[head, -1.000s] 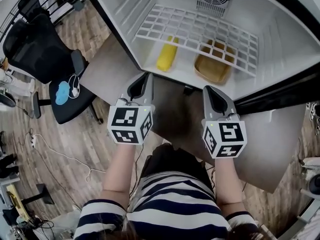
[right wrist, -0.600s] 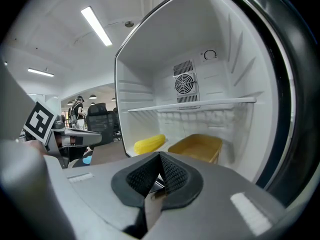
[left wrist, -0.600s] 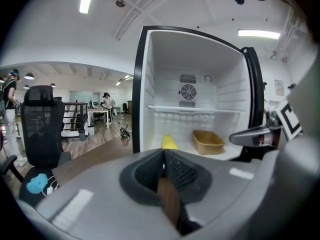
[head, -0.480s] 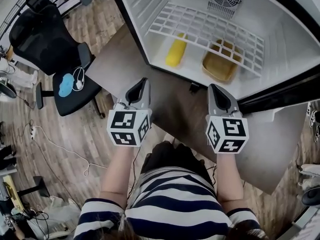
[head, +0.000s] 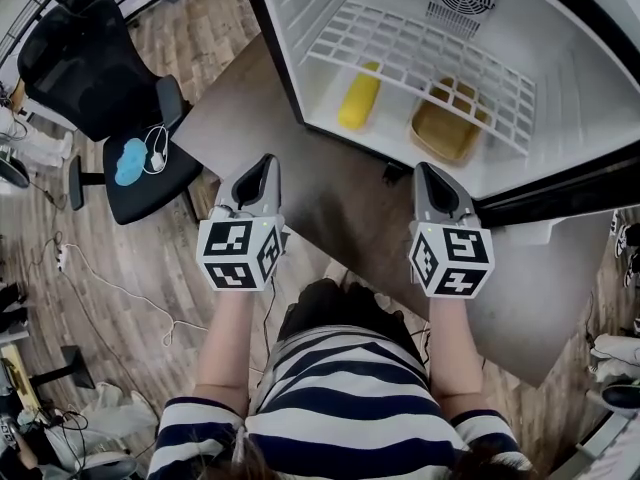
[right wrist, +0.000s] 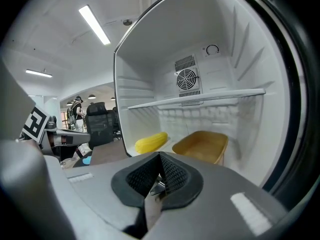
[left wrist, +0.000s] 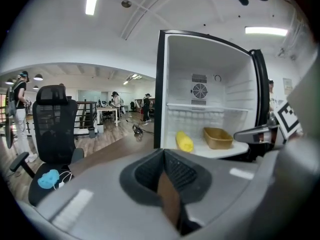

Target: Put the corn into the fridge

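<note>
A yellow corn cob (head: 359, 97) lies on the floor of the open white fridge (head: 560, 88), under the wire shelf (head: 420, 53). It also shows in the left gripper view as corn (left wrist: 184, 142) and in the right gripper view as corn (right wrist: 151, 142). My left gripper (head: 262, 171) hangs over the grey table, well short of the fridge, jaws shut with nothing in them. My right gripper (head: 430, 179) sits just before the fridge's front edge, likewise shut and holding nothing.
A tan tray (head: 446, 128) sits right of the corn in the fridge. The grey table (head: 340, 218) carries the fridge. A black office chair (head: 100, 78) with a blue item (head: 130, 162) on its seat stands at the left, on the wood floor. People stand far off.
Both grippers have drawn back from the fridge toward my body; the left one also slid left. The corn stays where it lay.
</note>
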Demonstrator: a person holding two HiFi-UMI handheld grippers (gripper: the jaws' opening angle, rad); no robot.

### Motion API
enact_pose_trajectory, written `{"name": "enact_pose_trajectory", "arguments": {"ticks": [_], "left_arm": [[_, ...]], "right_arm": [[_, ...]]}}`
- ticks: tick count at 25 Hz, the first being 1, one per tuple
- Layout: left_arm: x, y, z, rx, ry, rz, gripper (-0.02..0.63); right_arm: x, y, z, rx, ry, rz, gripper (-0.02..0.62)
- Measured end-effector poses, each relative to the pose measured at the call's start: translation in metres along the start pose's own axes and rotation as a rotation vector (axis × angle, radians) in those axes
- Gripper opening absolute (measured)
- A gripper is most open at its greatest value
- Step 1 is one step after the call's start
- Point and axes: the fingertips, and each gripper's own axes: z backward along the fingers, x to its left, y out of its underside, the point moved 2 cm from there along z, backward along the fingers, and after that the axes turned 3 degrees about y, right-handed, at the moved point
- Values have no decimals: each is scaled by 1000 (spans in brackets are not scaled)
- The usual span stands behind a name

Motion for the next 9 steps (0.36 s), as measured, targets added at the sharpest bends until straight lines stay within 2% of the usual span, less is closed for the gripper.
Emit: {"name": "enact_pose_trajectory", "arguments": {"ticks": [9], "left_arm": [[22, 1, 5, 18, -19, -1, 0]], "right_arm": [[18, -2, -7, 8, 1, -2, -3]]}}
